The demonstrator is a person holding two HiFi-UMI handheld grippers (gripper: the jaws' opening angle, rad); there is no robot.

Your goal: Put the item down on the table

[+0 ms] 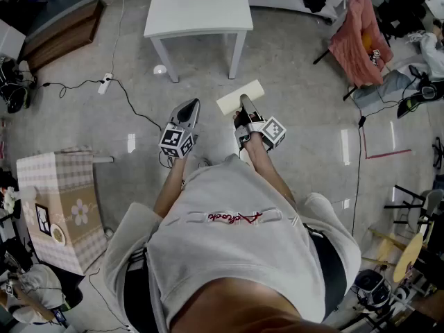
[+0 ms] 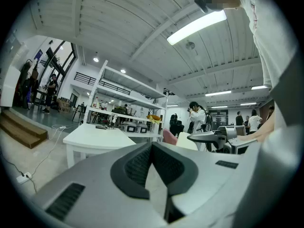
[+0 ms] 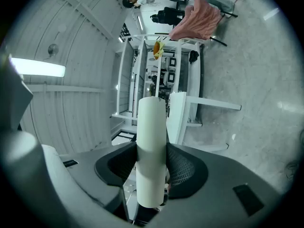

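Block, one: cream, flat, smooth, oblong; clamped between jaws of right gripper, in air above floor, near single white table. Grippers, two; left gripper jaws together, nothing between.

Looks like a big open lab or workshop hall, not a home. Bare polished concrete floor crossed by a power strip with trailing black cables and marked with red tape. Plain white table out in the middle, wooden steps along one edge, a checked pink box and a pink cloth draped over a stand nearby. High white ribbed ceiling with strip lights, tall white shelving loaded with gear, tall windows, and several people standing about in the background
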